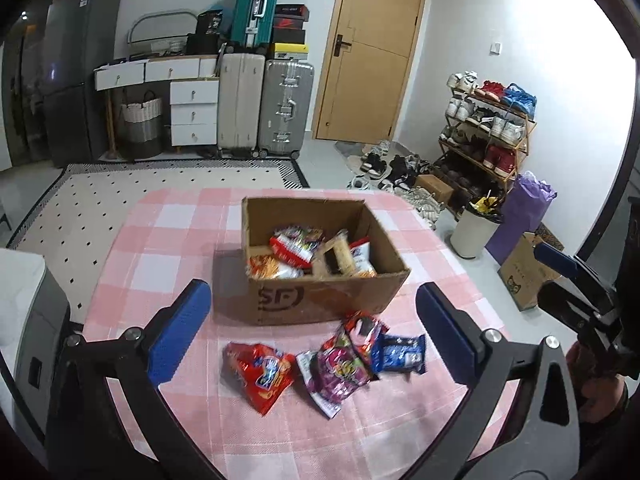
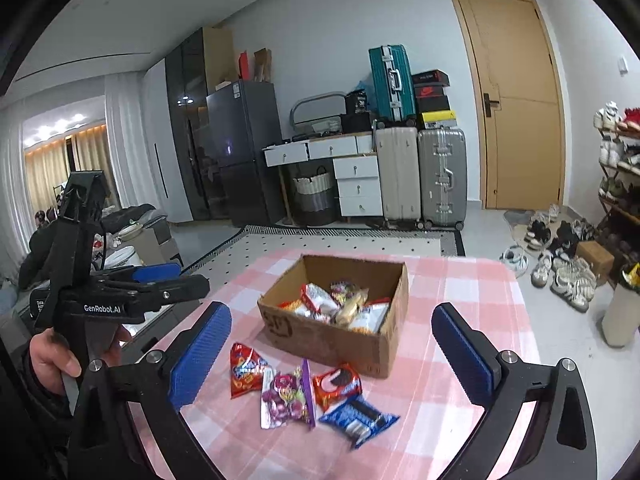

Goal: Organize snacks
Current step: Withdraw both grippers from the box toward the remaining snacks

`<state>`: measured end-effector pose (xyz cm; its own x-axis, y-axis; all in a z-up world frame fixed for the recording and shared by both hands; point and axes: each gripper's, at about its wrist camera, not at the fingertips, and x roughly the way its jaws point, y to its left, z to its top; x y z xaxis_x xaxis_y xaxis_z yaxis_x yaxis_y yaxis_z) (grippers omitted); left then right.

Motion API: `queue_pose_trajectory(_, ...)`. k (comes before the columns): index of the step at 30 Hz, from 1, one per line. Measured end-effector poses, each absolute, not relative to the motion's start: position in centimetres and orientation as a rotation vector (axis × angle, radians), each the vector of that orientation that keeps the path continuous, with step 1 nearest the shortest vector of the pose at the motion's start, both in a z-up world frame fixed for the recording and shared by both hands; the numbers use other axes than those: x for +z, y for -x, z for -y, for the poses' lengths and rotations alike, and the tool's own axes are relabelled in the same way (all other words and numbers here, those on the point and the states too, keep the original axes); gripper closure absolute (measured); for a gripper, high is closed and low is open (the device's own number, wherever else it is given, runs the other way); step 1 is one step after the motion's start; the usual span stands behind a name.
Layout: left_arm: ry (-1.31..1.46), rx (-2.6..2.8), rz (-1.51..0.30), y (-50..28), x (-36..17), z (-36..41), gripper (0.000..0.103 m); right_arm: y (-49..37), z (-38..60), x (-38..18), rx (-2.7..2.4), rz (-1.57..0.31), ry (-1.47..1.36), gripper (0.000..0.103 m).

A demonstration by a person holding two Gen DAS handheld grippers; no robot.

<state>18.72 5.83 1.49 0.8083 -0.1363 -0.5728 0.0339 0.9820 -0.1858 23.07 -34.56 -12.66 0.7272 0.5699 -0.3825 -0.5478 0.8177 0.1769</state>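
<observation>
Both the left hand-held gripper (image 1: 313, 334) and the right hand-held gripper (image 2: 331, 354) gape wide, empty — four snack packets (image 1: 344, 364) lie on the tabletop (image 1: 160, 240) at the cardboard box's (image 1: 320, 300) six o'clock.

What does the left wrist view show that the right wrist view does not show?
Only the left wrist view shows the purple bag and the full shoe rack. Only the right wrist view shows the curtains and the left hand. Both show the cardboard box holding snacks, four packets lying on the pink checked cloth, and open grippers: left gripper, right gripper.
</observation>
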Motion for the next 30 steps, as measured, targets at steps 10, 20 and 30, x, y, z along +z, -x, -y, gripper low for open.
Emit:
queue_pose_trajectory(10,0.218,-0.064,-0.676,-18.1,-4.3,-6.9,0.001,-22.9,34.1,-18.9,0.595,-0.567,-0.106,0.001)
queue_pose_trajectory(20,0.262,-0.045,-0.746,-19.0,-9.7,-8.0,0.001,-25.0,33.2,-25.2,0.56,-0.704,-0.184,0.001)
queue_pose_trajectory(30,0.292,-0.05,-0.811,-20.3,-13.9,-8.4,0.001,-27.6,32.7,-28.6,0.53,-0.789,-0.184,0.001)
